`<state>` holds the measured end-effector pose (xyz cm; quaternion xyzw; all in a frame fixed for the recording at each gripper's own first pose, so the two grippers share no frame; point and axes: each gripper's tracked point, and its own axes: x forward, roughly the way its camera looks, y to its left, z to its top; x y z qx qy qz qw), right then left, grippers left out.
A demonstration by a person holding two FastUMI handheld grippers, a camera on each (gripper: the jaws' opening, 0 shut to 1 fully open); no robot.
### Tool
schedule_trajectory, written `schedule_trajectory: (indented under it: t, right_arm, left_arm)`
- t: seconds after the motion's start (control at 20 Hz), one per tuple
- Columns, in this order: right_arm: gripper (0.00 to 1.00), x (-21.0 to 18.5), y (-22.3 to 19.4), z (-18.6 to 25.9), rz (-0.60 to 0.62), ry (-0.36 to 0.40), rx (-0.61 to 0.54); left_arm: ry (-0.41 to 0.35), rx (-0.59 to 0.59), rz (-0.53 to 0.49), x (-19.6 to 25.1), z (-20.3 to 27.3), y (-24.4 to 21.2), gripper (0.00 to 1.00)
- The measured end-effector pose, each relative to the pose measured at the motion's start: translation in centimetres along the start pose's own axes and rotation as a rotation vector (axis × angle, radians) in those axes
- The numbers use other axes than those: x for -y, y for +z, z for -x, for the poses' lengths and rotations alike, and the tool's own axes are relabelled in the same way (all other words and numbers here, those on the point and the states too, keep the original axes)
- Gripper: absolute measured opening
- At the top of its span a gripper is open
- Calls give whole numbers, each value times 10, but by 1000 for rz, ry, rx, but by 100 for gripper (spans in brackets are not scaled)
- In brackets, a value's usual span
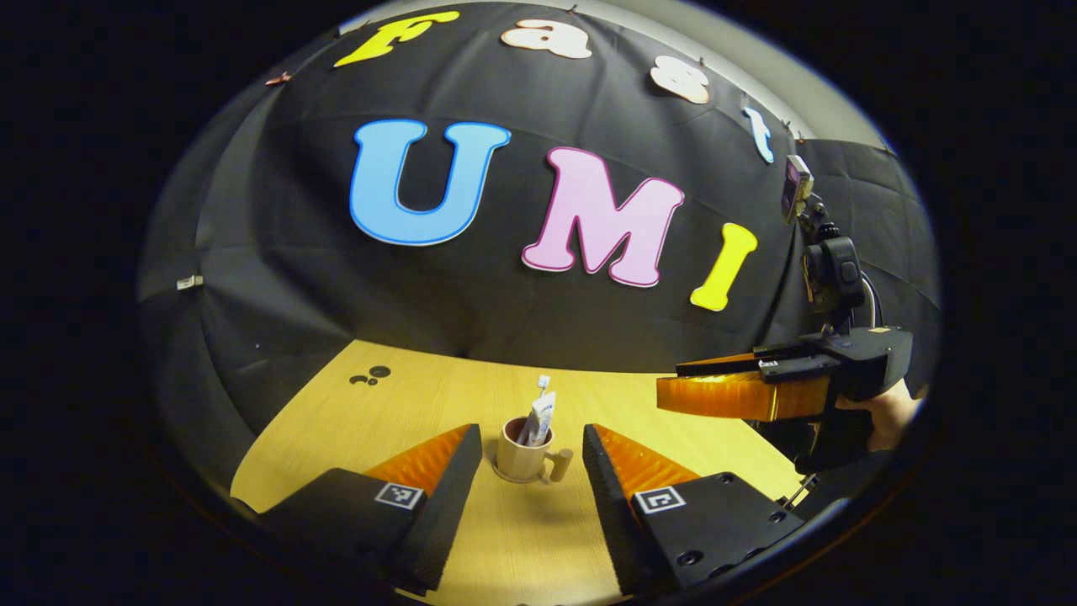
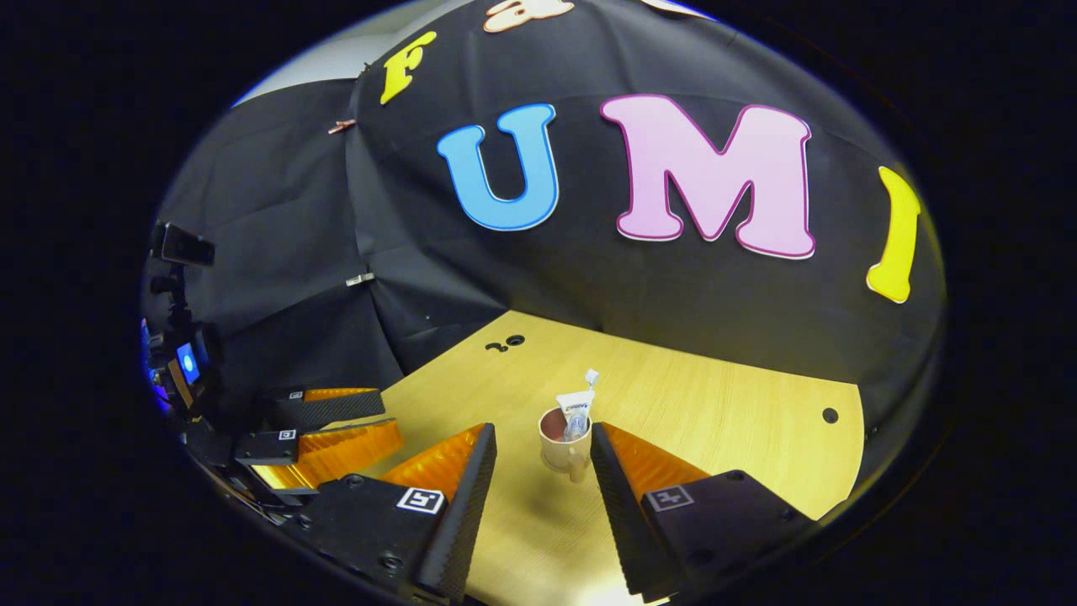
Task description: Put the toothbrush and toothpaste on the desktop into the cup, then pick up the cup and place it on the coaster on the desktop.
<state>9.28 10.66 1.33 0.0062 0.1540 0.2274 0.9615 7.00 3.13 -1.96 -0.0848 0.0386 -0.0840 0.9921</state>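
Both grippers hang back from the cup (image 1: 522,453), jaws apart and gripping nothing: left gripper (image 1: 532,471) frames the cup between its fingers from my near side, right gripper (image 2: 543,471) does likewise from its own angle. Cup stands upright on the desk (image 1: 404,404), toothpaste (image 1: 540,418) and toothbrush (image 1: 543,383) both inside, leaning against the rim with the brush head poking above the tube. In the left gripper view I read a thin disc under the cup's base, probably the coaster (image 1: 505,478), though I can't be sure of it; from the right gripper view the base is too small to tell. Handle (image 1: 559,465) points toward the right gripper, which would explain why that one is lined up square on it. If the disc is the coaster, I judge the task as good as finished and both tools are simply clear of the load so nothing tips. If not, next is a pinch on the handle or the wall, kept low, since the tall contents make the cup top-heavy. Two dark holes (image 1: 370,375) sit far back on the desk, well apart from the work.
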Motion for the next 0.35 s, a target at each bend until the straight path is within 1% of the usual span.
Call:
schedule_trajectory:
  t: [0.05,0.1,0.2,0.35]
  right_arm:
    - [71,1,0,4,-1,-11,16]
    - [71,-1,0,10,-7,-15,29]
    - [72,-2,1,23,-32,-27,54]
    - [78,-1,5,36,-35,-44,85]
  left_arm:
    - [-8,6,-15,6,2,3,78]
    - [-12,11,-28,9,4,4,83]
    - [-26,16,-47,18,8,7,86]
    - [-25,19,-71,24,11,7,90]
